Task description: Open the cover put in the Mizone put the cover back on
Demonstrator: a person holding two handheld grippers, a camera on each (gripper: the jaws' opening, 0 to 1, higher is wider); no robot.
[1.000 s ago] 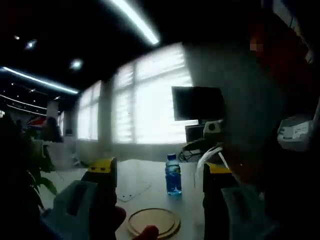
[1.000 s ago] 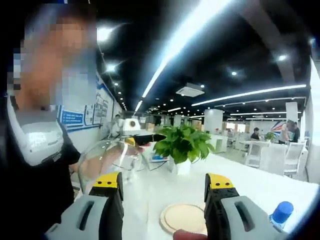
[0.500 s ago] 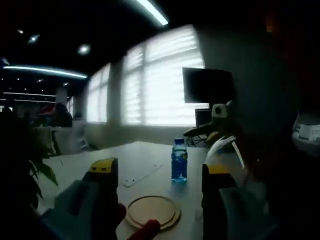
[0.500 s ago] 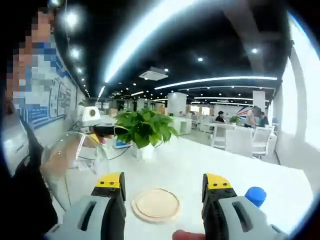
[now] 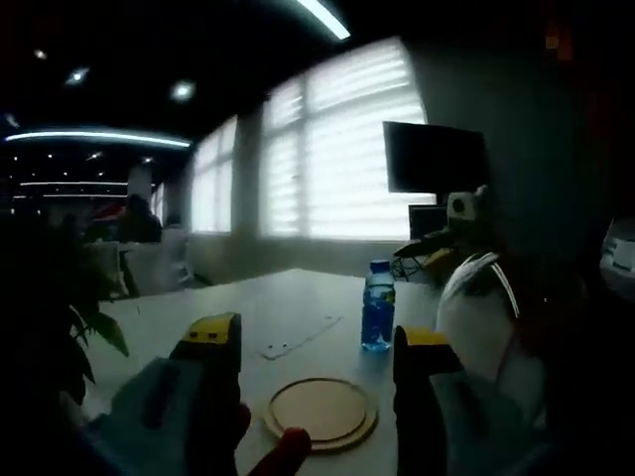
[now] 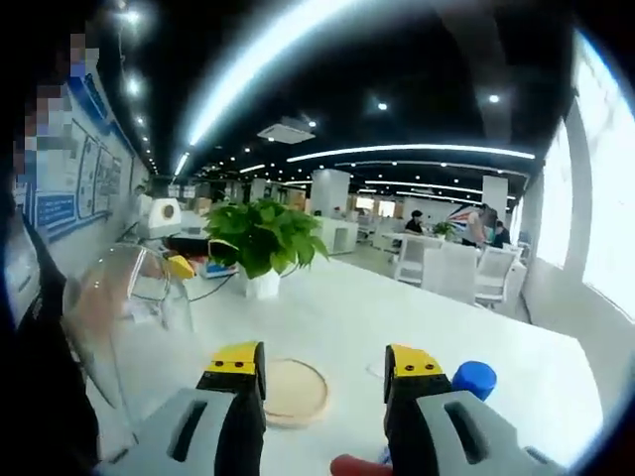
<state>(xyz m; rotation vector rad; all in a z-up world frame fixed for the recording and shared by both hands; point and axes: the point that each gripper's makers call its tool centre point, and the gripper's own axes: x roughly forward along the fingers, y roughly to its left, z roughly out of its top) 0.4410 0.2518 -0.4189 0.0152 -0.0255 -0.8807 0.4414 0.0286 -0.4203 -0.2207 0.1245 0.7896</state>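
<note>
Picking up the bottle: that looks to be the step in hand, since the cover is off and the base is bare. I would close on the body below the cap, keep it upright, and set it down in the middle of the base so the cover can drop over it without catching.
Left gripper (image 5: pixel 317 335): jaws wide apart, nothing between them, touching nothing, aimed over the base.
Right gripper (image 6: pixel 324 357): jaws also well apart and empty. It hangs over the table (image 6: pixel 397 307), with the bottle's blue cap just beside its right jaw.
Base (image 5: pixel 322 412): a round wooden disc flat on the table, nothing on it. In the right gripper view it lies just beyond the jaws (image 6: pixel 293 390).
Bottle (image 5: pixel 377 305): the Mizone, upright on the table, cap on, past the base and apart from it. From the right gripper view little more than the cap shows (image 6: pixel 473 377).
Cover (image 6: pixel 119 307): a clear dome, raised off the table and tilted, away from the base. Another gripper seems to hold it near the top, though I cannot tell how firmly. It also shows in the left gripper view (image 5: pixel 486 317).
Risk: the bottle is tall and narrow and would tip if nudged by one jaw first.
Plant (image 6: pixel 260 233): a potted green plant farther down the table, well clear.
Far end: a dark monitor (image 5: pixel 435 159) against bright windows.
</note>
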